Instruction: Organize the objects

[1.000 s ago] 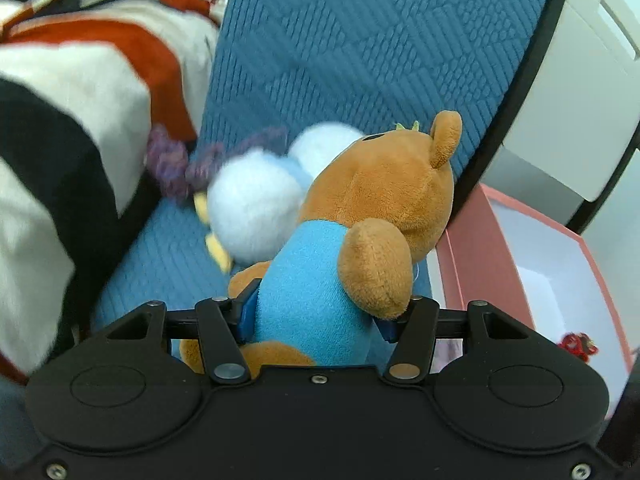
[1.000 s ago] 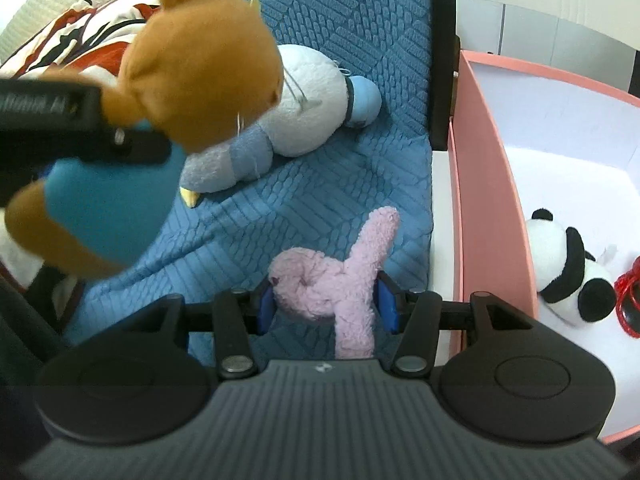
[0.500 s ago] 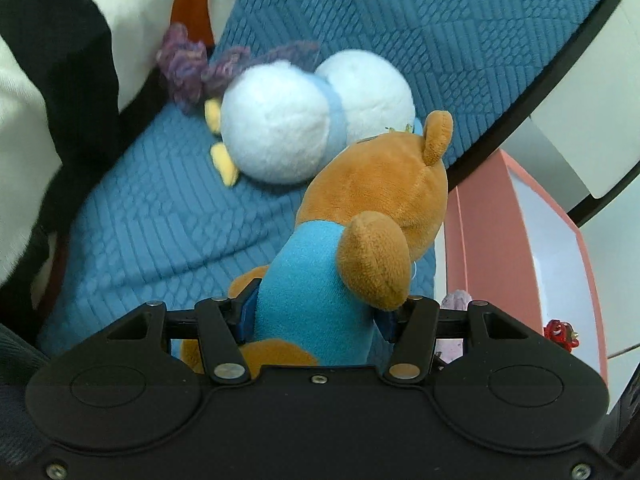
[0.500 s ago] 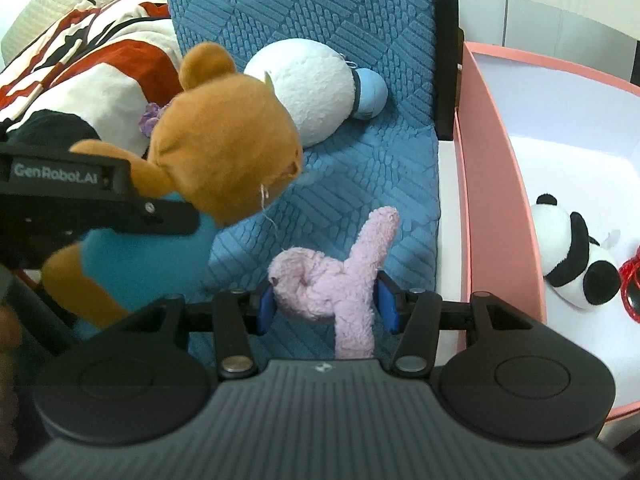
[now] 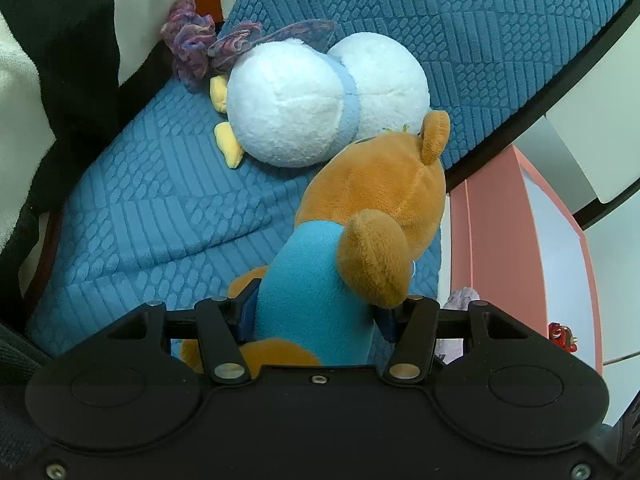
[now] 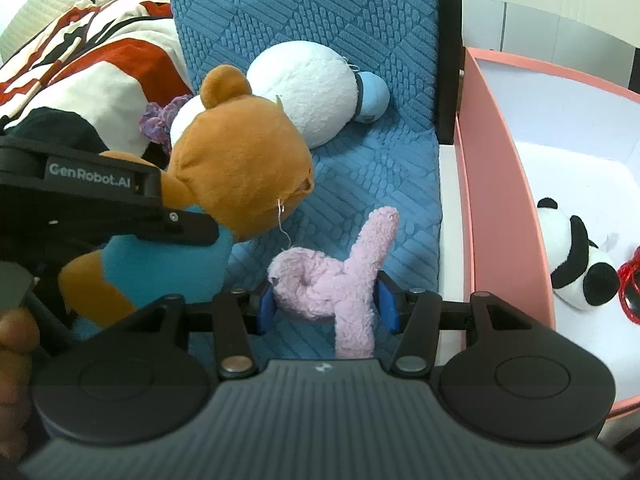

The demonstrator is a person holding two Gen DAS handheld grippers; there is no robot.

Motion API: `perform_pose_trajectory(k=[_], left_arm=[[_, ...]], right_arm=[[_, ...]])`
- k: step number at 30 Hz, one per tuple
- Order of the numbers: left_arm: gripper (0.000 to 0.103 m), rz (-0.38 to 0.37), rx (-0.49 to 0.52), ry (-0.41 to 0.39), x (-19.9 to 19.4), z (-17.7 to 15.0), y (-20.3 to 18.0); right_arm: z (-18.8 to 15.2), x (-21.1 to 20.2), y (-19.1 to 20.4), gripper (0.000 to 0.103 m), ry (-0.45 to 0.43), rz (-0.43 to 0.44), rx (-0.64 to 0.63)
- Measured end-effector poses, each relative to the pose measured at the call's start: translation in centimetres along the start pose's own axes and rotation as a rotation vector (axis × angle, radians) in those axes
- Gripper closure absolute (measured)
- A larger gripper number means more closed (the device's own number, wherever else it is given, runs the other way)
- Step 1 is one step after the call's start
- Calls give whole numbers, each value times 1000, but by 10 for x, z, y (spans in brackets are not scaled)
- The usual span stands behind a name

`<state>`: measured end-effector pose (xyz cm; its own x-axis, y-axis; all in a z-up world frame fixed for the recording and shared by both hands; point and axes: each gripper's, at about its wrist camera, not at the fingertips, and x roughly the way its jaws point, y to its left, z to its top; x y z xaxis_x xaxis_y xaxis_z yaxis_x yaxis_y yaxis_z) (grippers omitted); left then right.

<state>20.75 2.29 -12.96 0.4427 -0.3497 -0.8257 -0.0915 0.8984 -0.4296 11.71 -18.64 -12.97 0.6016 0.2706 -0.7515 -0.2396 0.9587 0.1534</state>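
Gripping a toy in each hand, the person seems to be part-way through moving soft toys off the blue cushion (image 6: pixel 360 40) and into the pink box (image 6: pixel 500 208) beside it. The left gripper (image 5: pixel 314 314) is clamped around the blue middle of the brown bear (image 5: pixel 380 200), with the pads pressing in at the waist; that hold at the narrow middle probably suits a toy whose big head hangs forward, since it keeps the weight near the jaws. In the right wrist view the bear is carried clear above the cushion, to the left of the box. The right gripper (image 6: pixel 326 306) is closed on the pink plush toy (image 6: pixel 332 284), whose long limb sticks up past the pads and whose other end hangs down; being limp, it is likely to droop and swing when carried. Both grippers point downward toward the cushion edge next to the box wall. Inside the box a panda toy (image 6: pixel 576 264) already lies on the white floor with a red trinket (image 6: pixel 632 284) touching it, which suggests the box is the collecting place. A white duck toy (image 5: pixel 296 104) is not yet gathered and lies on the cushion, a purple scrunchie (image 5: pixel 188 52) just beside it against the striped blanket (image 6: pixel 100 80).
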Motion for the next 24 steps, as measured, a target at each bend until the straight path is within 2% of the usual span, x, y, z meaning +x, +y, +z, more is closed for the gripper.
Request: perform_pose_trajectory(k=[12,17,24], left_arm=[[49,-27,29,-7,-6,-2,-8],[50,-51,15,20,-10,-2,-15],[50,-98,10,5,-28,10,-41]], right_arm=[[-5,-19,-1,50,20,8,13],[7,-32,-10,50,24,25,33],[33,-51,-26,50,15,31,44]])
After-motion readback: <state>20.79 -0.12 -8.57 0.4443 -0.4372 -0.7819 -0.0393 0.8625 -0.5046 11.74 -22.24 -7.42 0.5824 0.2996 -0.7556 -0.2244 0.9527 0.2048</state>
